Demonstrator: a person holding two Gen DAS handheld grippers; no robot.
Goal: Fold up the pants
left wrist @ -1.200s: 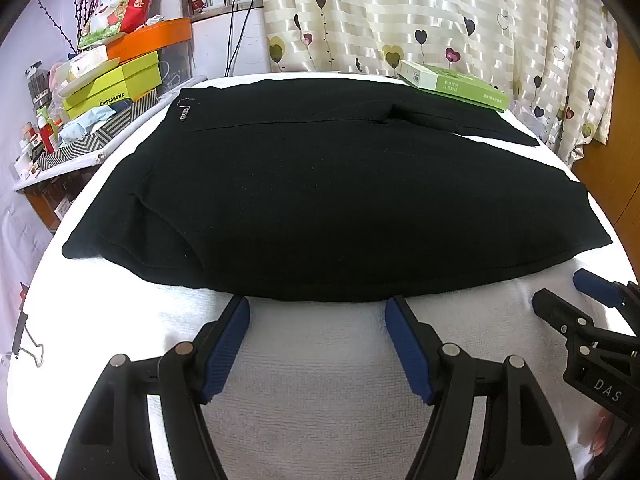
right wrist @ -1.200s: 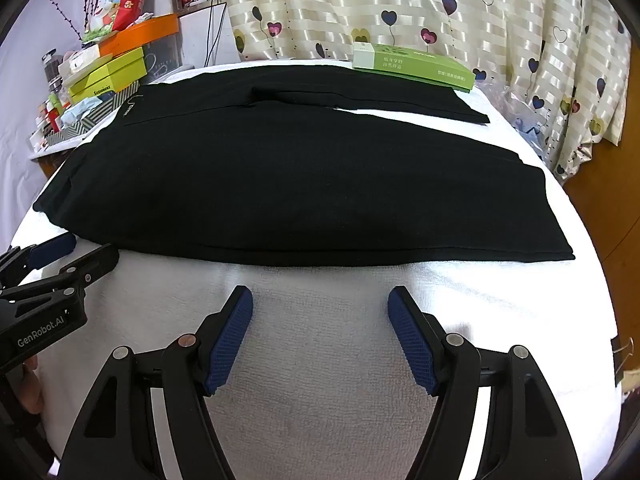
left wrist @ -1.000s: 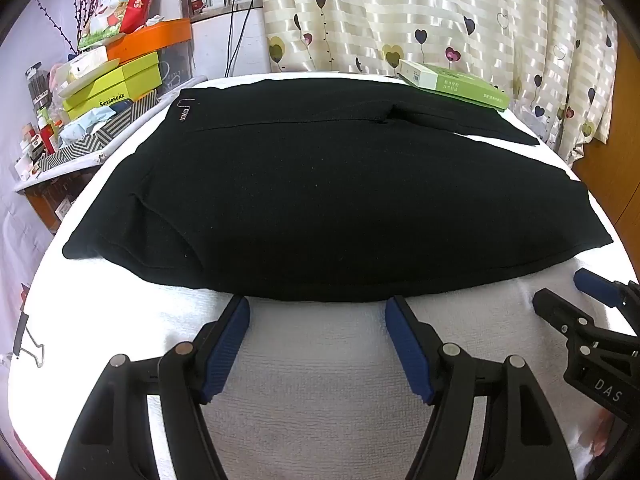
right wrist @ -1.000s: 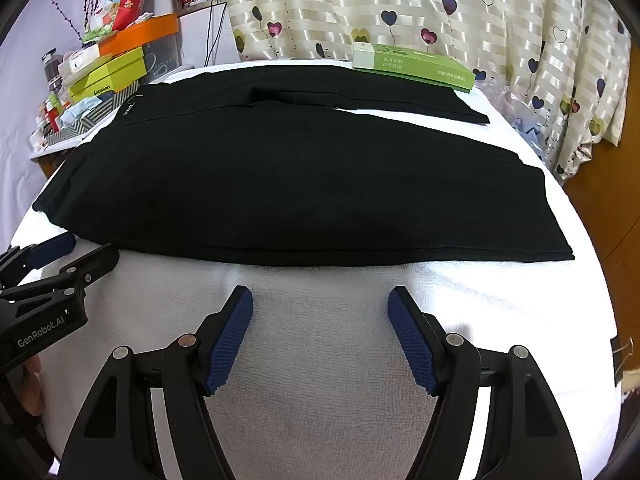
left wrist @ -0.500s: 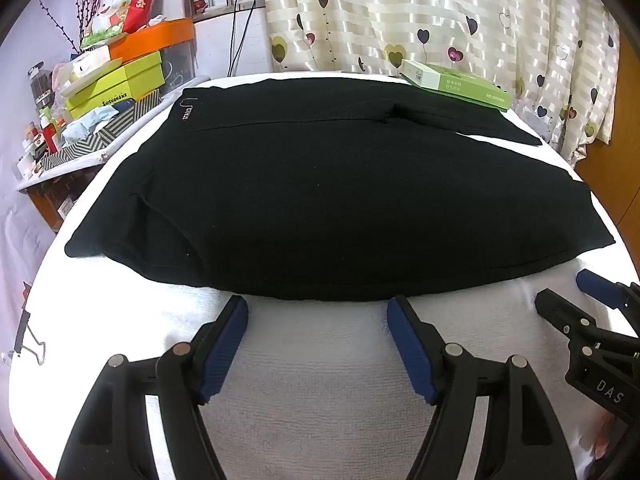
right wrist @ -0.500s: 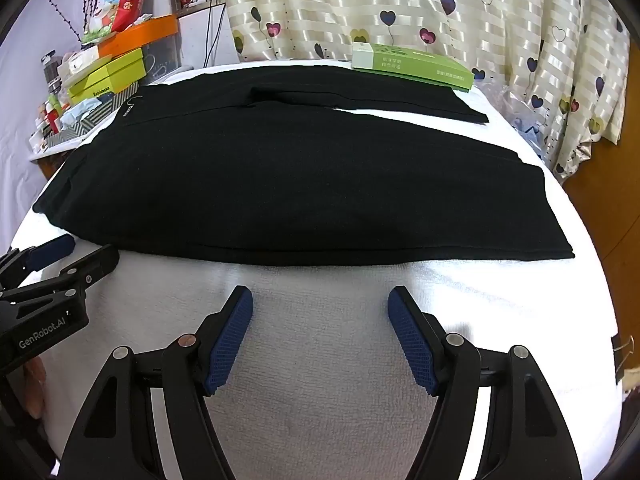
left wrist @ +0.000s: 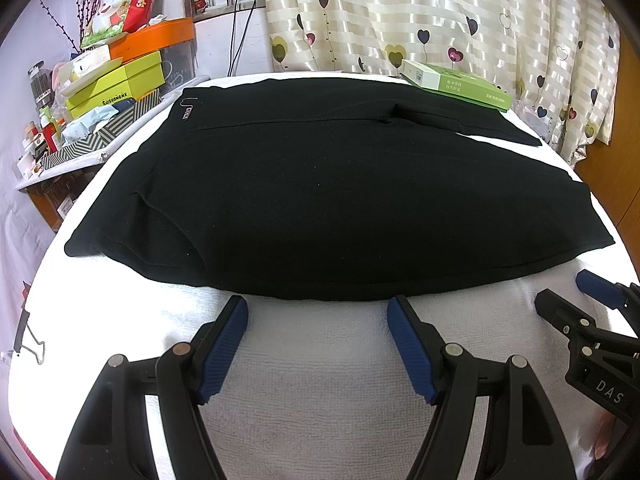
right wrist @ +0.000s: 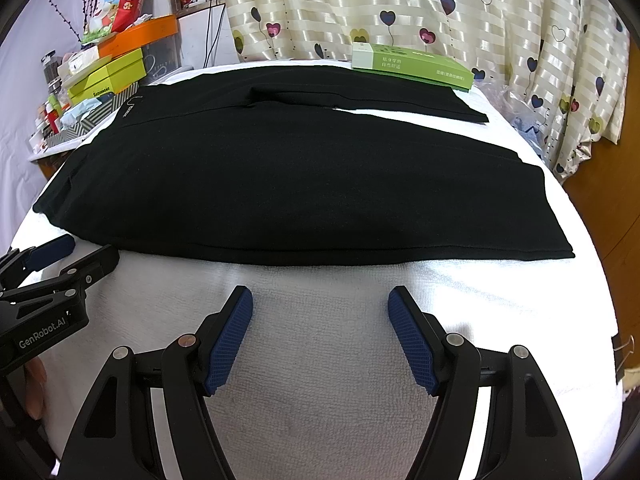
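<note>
Pants: black fabric pants [left wrist: 320, 200] spread flat across the white towel-covered table [left wrist: 320, 380], waistband to the left.
Left gripper [left wrist: 316, 312]: released, jaws wide, just short of the near hem.
Right gripper [right wrist: 320, 300]: released too, empty, near the same hem.
Far edge: long green cardboard box [right wrist: 412, 66] beside one leg.

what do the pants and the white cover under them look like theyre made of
Pants: likely a soft matte knit, black, no sheen, lying limp and flat. White cover: looks like terry towelling, with a fine looped, nubby texture.
</note>
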